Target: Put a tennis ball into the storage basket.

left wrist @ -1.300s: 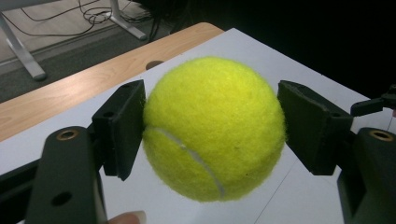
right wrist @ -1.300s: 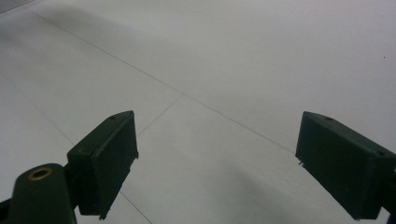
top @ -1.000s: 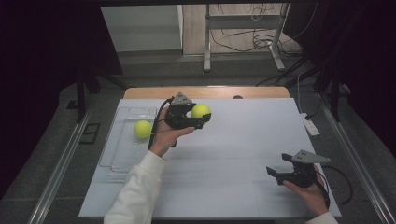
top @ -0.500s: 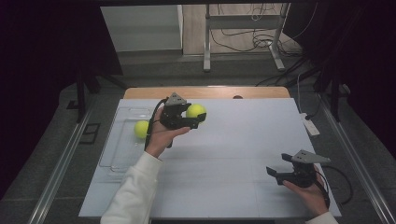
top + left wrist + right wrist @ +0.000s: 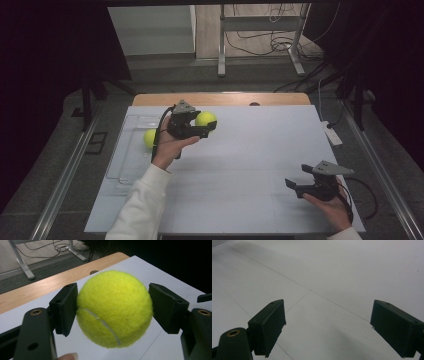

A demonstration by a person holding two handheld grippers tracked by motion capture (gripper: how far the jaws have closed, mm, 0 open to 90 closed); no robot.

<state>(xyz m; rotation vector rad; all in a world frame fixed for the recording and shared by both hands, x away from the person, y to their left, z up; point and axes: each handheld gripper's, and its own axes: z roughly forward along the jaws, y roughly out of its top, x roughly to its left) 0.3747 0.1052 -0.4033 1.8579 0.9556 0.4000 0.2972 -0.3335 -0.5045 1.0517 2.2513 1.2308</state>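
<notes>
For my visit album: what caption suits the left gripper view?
Left gripper clamping a yellow tennis ball between its two black jaws above the white table.

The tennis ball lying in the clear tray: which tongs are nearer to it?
Left. The left tongs hover just right of the tennis ball in the tray, clamping a second ball. The right tongs sit open, far across the table's near-right corner.

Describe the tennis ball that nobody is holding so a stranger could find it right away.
Start at the white table and go to the clear tray on its left side. The free tennis ball sits there, beside the left gripper, which clamps the other ball.
</notes>
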